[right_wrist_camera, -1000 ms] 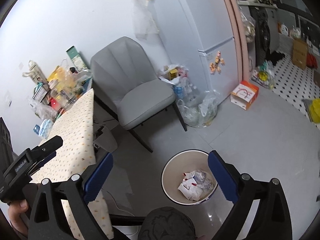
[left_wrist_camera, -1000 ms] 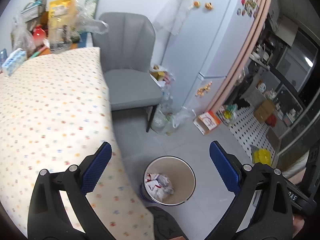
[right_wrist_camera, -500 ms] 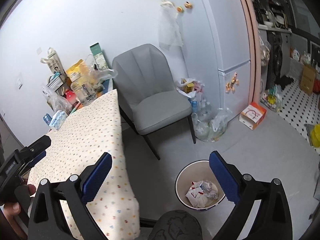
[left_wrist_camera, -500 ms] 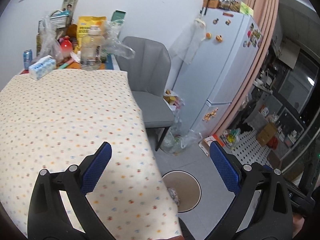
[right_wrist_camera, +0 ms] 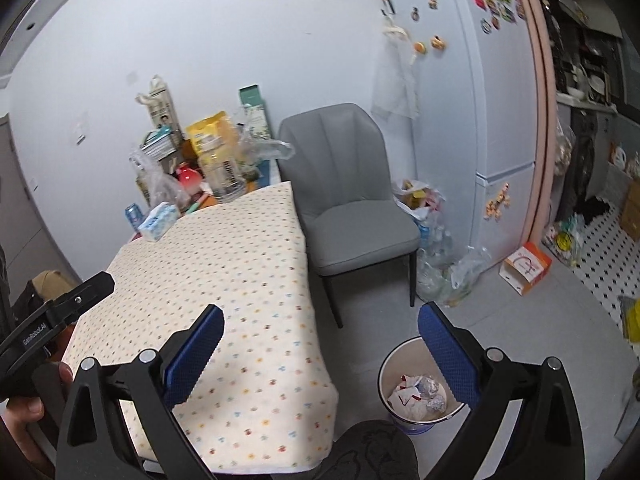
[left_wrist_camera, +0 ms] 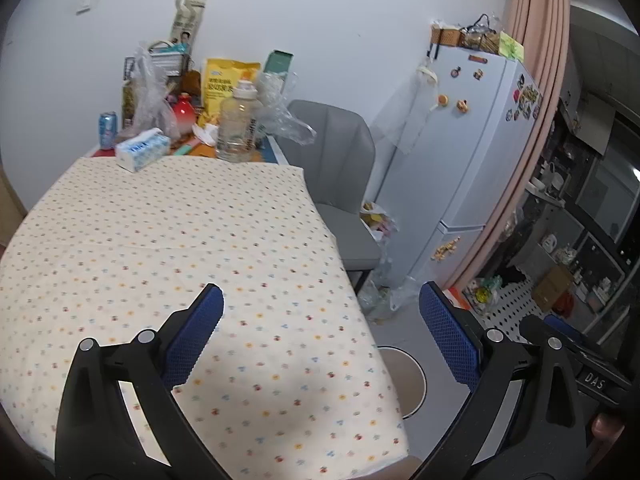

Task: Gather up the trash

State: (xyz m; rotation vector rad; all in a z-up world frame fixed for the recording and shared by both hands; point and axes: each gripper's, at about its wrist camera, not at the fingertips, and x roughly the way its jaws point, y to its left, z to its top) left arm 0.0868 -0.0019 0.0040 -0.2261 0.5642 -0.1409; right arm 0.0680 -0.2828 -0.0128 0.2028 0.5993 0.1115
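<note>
I am holding both grippers spread wide and empty: the left gripper point(left_wrist_camera: 320, 308) is hanging over the near end of the table point(left_wrist_camera: 180, 232), and the right gripper point(right_wrist_camera: 320, 328) is hovering off the table's corner, above the floor. Just below the right one, the trash bin point(right_wrist_camera: 386, 376) is standing on the floor beside the table, with crumpled white wrappers point(right_wrist_camera: 416, 394) lying in its bottom; they look light and loosely scrunched. In the left view only the bin's rim point(left_wrist_camera: 416, 376) is peeking out past the tablecloth. I judge that I am between pickups, looking for the next piece. The cloth in front of me is showing nothing to collect, so the next move is calling for a reach toward the far end, where a tissue pack point(left_wrist_camera: 143, 149), a bottle point(left_wrist_camera: 239, 124), a can point(left_wrist_camera: 107, 130) and plastic bags point(left_wrist_camera: 280, 116) are crowding against the wall; whether any of that counts as trash, I cannot tell
</note>
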